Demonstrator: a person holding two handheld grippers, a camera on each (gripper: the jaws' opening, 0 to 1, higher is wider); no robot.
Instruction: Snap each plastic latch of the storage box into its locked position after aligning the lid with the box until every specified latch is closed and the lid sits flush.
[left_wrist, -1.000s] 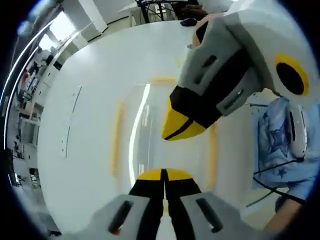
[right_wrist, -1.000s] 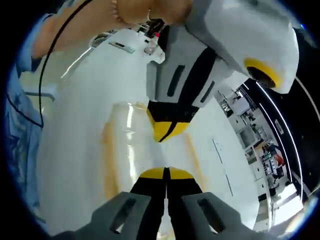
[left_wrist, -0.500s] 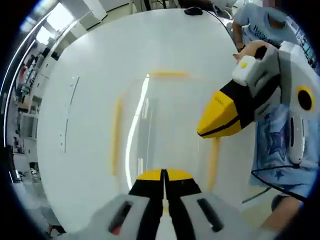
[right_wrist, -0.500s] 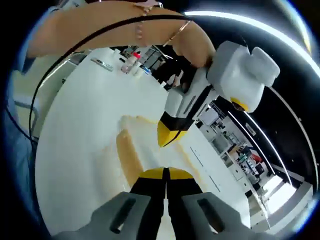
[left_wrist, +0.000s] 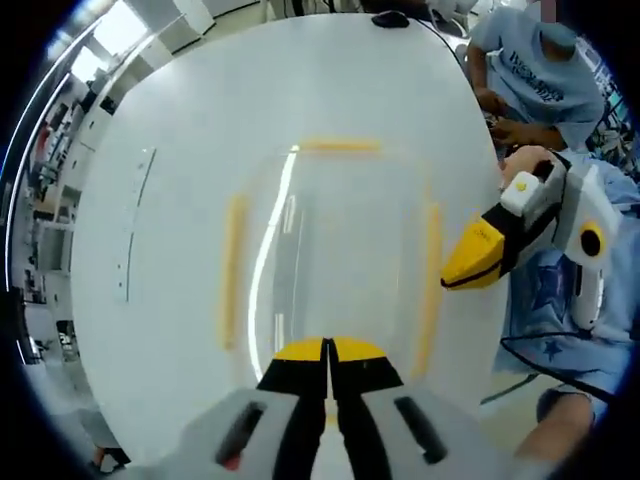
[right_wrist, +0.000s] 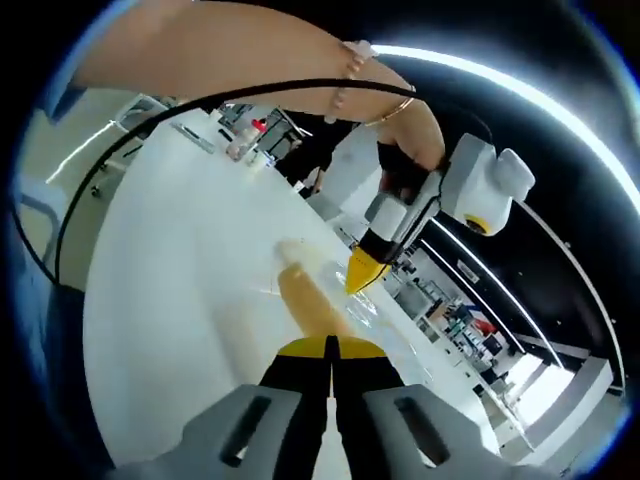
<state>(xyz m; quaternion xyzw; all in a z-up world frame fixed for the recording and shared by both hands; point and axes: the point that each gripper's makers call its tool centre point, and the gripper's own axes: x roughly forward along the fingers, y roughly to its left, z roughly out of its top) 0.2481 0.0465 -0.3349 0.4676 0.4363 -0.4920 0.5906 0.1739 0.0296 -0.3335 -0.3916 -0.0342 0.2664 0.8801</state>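
**Q:** Where is the box, and how are your tongs?

**A:** The clear plastic storage box with yellow latch strips along its sides lies on the white table, just ahead of my left tongs. Those jaws are pressed together with nothing between them. My right tongs are the same, closed and empty, with one yellow latch just beyond their tips. From the left tongs I see the right ones hanging off the box's right edge.

**Q:** What could go wrong?

**A:** I judge the latches hard to read: the box is nearly see-through and glare washes it out, so I can't tell which are snapped. Pressing one side alone could tip the lid off flush, or slide the box across the smooth table.

**Q:** Any writing?

**A:** Print on a seated person's blue shirt, too small to read.
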